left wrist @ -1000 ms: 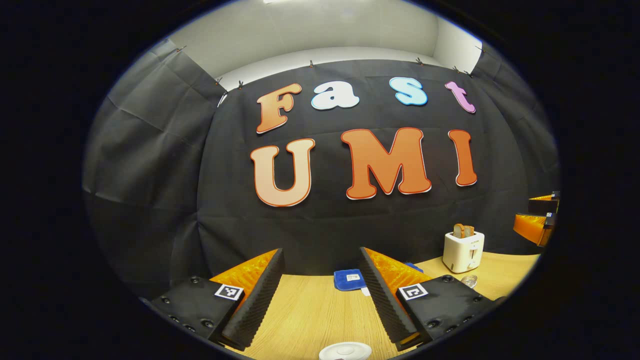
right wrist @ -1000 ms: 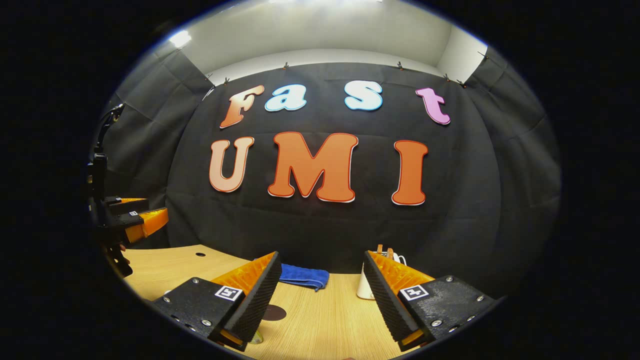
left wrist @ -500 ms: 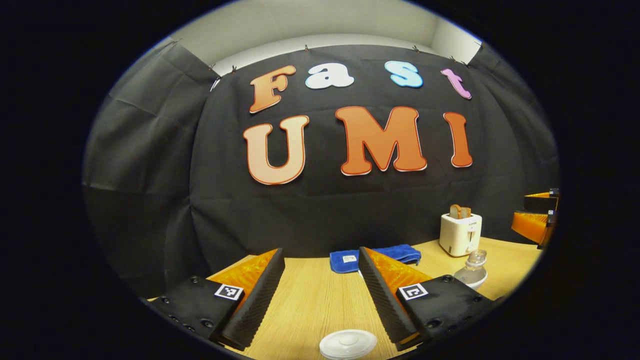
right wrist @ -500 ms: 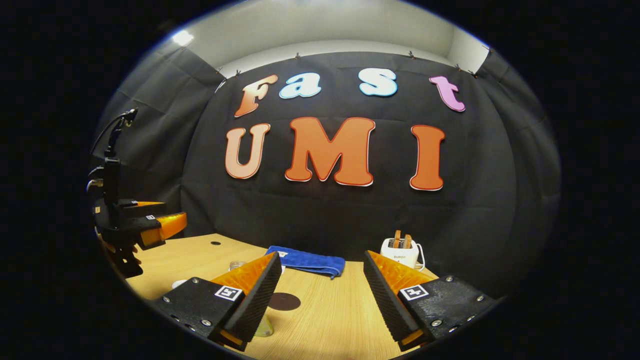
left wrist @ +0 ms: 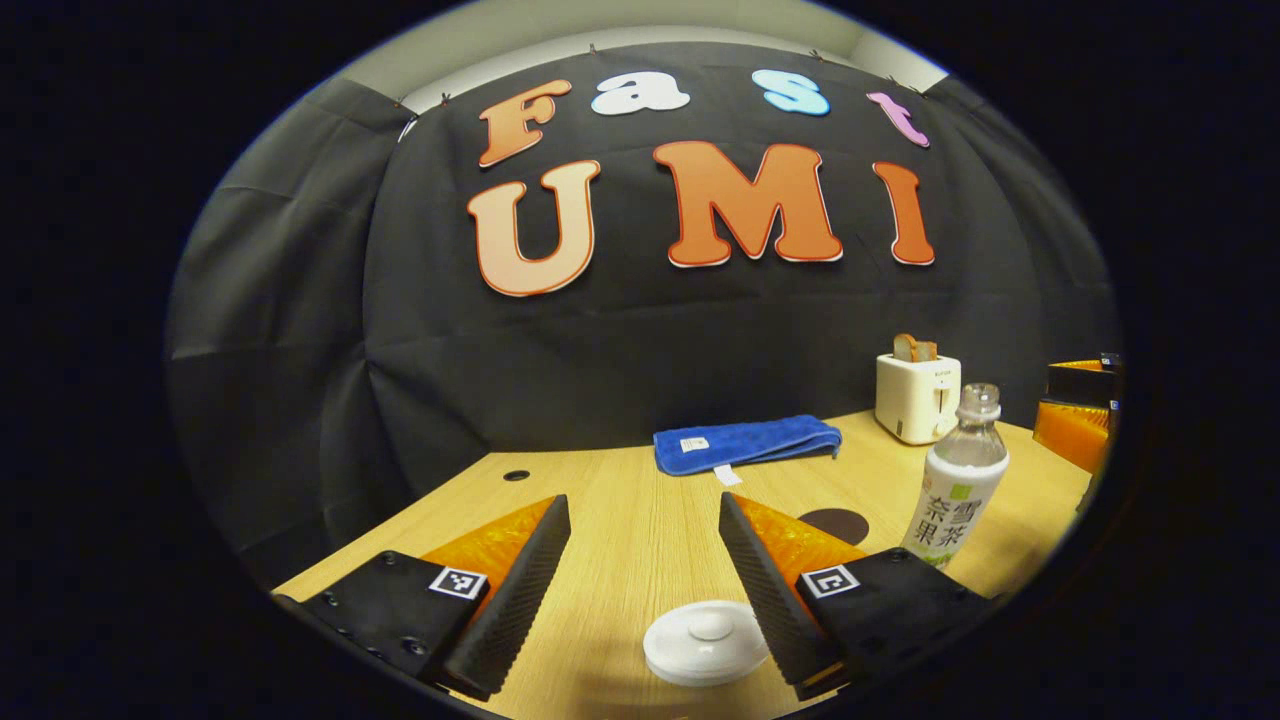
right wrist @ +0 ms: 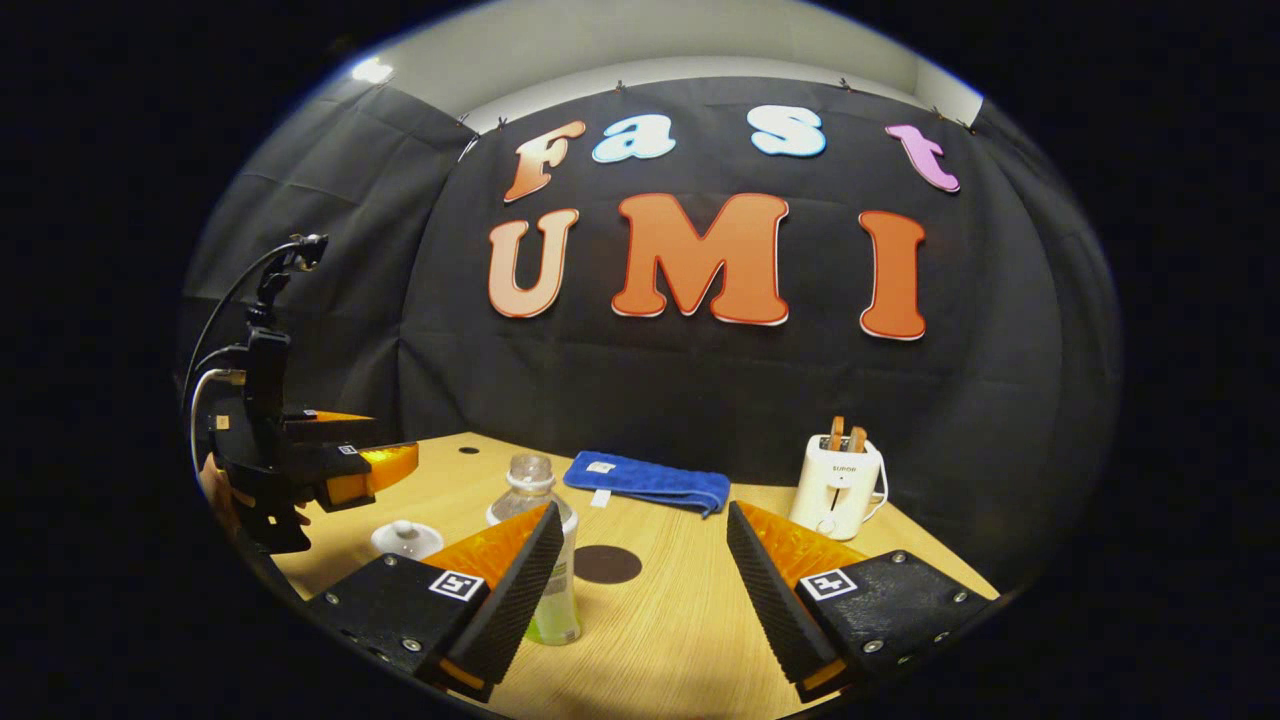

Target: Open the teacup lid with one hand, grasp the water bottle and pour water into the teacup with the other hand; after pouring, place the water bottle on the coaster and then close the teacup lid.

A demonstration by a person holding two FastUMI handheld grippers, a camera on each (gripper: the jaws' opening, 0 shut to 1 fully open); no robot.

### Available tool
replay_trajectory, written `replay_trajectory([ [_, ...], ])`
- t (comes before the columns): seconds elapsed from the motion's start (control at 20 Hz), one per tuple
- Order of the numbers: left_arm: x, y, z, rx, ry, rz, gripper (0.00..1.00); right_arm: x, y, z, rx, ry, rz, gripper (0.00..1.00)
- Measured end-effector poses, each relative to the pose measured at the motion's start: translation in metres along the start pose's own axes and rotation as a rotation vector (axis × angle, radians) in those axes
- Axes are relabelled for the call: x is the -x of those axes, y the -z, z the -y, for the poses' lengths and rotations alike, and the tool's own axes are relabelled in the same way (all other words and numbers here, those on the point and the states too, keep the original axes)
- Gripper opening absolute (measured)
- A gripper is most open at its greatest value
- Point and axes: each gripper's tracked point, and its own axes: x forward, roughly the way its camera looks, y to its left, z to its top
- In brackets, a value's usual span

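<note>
The white teacup lid [left wrist: 707, 640] with its knob sits low in the left gripper view, just below and between the fingers of my left gripper [left wrist: 642, 500], which is open and apart from it. The capped water bottle [left wrist: 955, 480] stands upright to the right, beside the dark round coaster [left wrist: 835, 523]. In the right gripper view, my right gripper [right wrist: 643, 510] is open, and the bottle [right wrist: 535, 490] stands just behind its left finger. The coaster [right wrist: 607, 564] lies ahead between the fingers. The lidded teacup [right wrist: 407, 538] stands at the left under the left gripper [right wrist: 385, 445].
A folded blue towel [left wrist: 745, 443] lies at the back of the wooden table [left wrist: 620, 540], with a white toaster [left wrist: 917, 395] holding toast to its right. A small hole [left wrist: 516, 475] marks the table's back left. The right gripper [left wrist: 1075, 415] shows at the far right edge.
Both views have tipped down toward the table, bringing the bottle, coaster and teacup into fuller sight. Both grippers stay open, and nothing on the table has moved.
</note>
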Motion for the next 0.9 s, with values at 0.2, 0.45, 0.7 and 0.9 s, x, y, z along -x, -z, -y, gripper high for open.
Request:
replay_trajectory([
  [0.2, 0.004, 0.033, 0.013, -0.001, 0.043, -0.08, 0.99, 0.002, 0.016, -0.01, 0.014, -0.031, -0.031, 0.99],
  [0.45, 0.009, 0.068, 0.03, 0.008, 0.095, -0.173, 0.99, 0.003, 0.029, -0.018, 0.023, -0.056, -0.053, 0.99],
  [0.7, 0.004, 0.083, 0.038, -0.009, 0.111, -0.209, 0.92, 0.005, 0.033, -0.019, 0.031, -0.062, -0.07, 0.99],
  [0.9, 0.0, 0.089, 0.043, 0.002, 0.111, -0.228, 0.76, 0.003, 0.04, -0.018, 0.033, -0.063, -0.079, 0.99],
])
